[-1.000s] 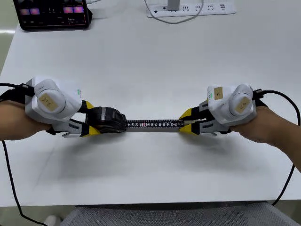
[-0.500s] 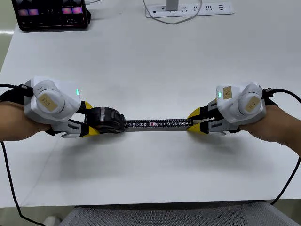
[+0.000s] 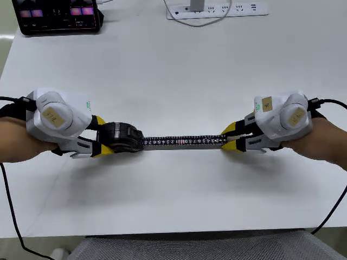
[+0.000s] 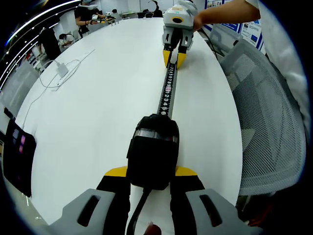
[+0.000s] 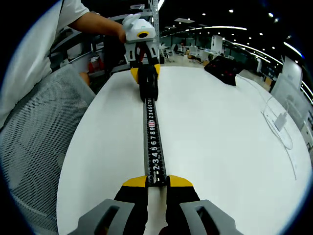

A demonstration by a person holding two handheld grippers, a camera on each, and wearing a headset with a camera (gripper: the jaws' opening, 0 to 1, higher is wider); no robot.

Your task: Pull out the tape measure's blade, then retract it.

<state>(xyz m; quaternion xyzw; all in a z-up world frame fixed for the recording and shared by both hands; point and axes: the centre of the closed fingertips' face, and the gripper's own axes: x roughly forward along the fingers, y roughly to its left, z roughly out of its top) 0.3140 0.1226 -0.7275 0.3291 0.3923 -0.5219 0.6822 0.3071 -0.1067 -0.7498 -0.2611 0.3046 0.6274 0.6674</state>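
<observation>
Head view: left tongs (image 3: pixel 104 136) clamp the black tape-measure case (image 3: pixel 123 136), right tongs (image 3: pixel 229 140) pinch its dark numbered blade (image 3: pixel 181 142), partly out; retraction not yet done.

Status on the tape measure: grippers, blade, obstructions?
Left gripper shut on tape measure case. Right gripper shut on blade at its tip. Blade stretched straight between them over the table. Power strip and screen sit at the far edge, off the line.

Tape measure (image 4: pixel 152 147) between the jaws, blade (image 4: pixel 166 93) out
</observation>
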